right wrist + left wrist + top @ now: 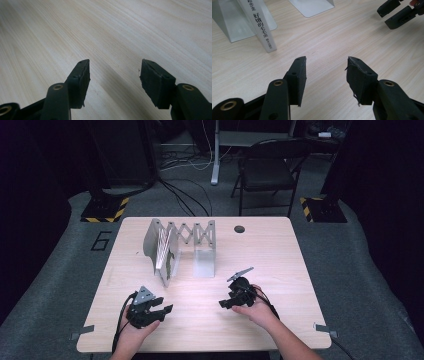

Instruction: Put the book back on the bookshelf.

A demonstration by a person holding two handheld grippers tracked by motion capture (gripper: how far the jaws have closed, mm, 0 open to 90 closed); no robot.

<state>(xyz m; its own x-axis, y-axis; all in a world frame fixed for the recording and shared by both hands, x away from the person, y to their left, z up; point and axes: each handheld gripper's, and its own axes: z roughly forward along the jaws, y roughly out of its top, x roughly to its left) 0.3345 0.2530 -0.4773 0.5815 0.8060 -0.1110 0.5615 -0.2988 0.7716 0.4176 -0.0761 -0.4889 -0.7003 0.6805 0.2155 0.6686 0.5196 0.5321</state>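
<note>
Two grippers near the rack

The left gripper (pixel 161 310) and right gripper (pixel 226 303) sit open and hold nothing, in front of the rack (pixel 200 236). A book (pixel 259 25) leans in it. Bare table (pixel 280 265) lies between.

Left gripper (pixel 159 311) and right gripper (pixel 226 303) low, jaws apart, empty, each in one hand.

Black folding chair (pixel 267 170) beyond wooden table (pixel 280 255); hazard-striped stand bases (pixel 105 210) on grey floor.
</note>
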